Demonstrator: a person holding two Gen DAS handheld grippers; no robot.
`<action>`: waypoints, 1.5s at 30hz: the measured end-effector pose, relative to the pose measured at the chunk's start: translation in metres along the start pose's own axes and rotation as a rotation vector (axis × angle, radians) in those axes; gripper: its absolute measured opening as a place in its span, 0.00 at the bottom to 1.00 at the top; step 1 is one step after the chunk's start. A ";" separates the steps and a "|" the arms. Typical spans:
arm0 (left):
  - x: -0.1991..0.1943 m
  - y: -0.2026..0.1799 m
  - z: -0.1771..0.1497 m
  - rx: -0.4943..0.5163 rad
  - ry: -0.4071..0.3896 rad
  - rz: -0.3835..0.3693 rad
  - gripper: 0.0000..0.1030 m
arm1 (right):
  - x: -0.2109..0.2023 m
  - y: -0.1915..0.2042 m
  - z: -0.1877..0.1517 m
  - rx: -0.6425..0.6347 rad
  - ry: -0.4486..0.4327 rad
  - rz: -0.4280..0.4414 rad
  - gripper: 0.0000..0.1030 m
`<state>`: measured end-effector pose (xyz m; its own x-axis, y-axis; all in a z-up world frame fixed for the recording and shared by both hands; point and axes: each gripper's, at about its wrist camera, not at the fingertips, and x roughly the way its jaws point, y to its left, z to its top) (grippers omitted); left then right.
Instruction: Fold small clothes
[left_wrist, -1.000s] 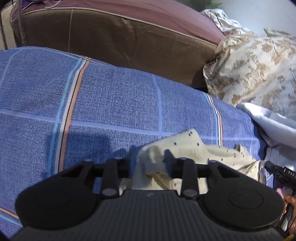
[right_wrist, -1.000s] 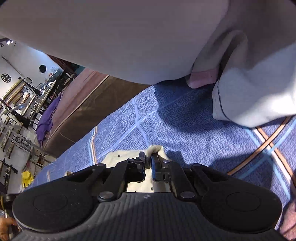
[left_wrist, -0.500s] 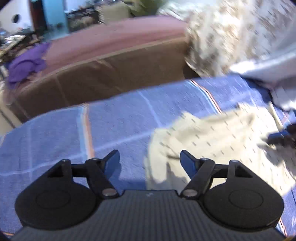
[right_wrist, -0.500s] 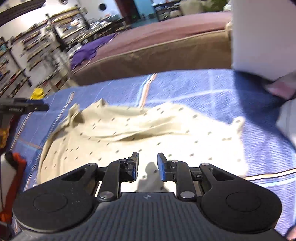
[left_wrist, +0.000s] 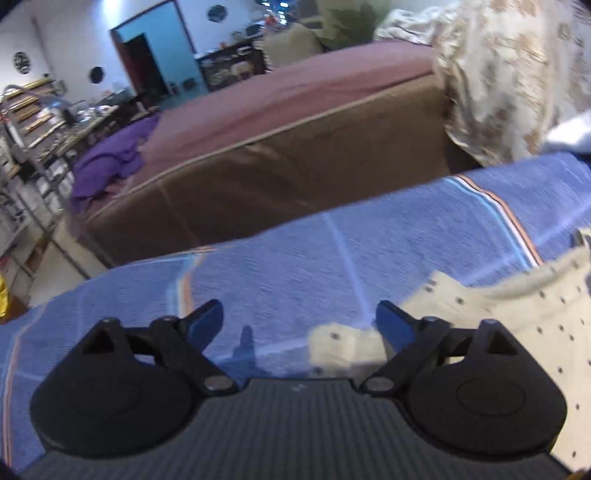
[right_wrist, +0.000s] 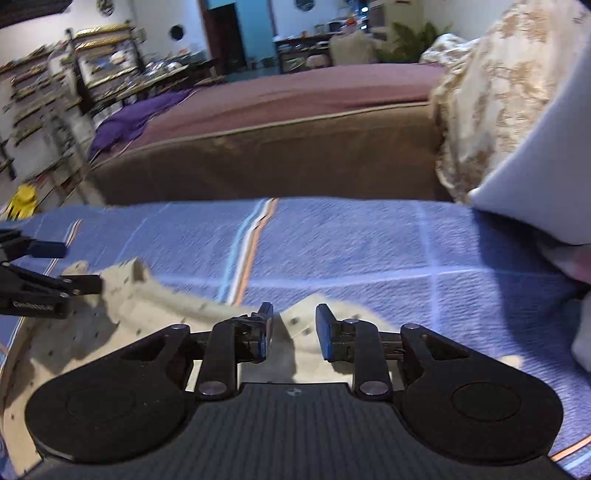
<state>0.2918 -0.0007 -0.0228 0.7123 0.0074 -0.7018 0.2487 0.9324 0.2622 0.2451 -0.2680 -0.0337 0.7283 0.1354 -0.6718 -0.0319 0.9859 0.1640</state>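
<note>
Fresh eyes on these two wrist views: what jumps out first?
The cream dotted garment spread on the blue striped bedspread draws the eye first. The right gripper hovers over the garment's far edge, its jaws opening with nothing pinched, and the left gripper is opening wide at the garment's corner. Behind stands a brown mattress with a purple cloth on it.

We see the garment (right_wrist: 155, 317) flat on the bedspread (right_wrist: 369, 254), a pillow (right_wrist: 535, 147) at its right. Behind them sits a mattress (right_wrist: 266, 158), shelves (right_wrist: 44, 110) further left.
</note>
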 end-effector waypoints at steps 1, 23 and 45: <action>-0.006 0.010 0.001 -0.017 -0.003 -0.028 0.91 | -0.005 -0.009 0.003 0.025 -0.004 -0.019 0.69; -0.170 -0.332 -0.186 1.158 -0.500 -0.293 0.43 | -0.098 -0.132 -0.043 0.467 0.192 0.033 0.97; -0.129 -0.251 -0.052 0.324 -0.157 -0.753 0.06 | -0.089 -0.143 -0.069 0.636 0.203 0.246 0.10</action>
<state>0.1029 -0.2170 -0.0325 0.3570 -0.6494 -0.6715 0.8546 0.5172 -0.0458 0.1376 -0.4139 -0.0477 0.6072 0.4236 -0.6722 0.2720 0.6841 0.6768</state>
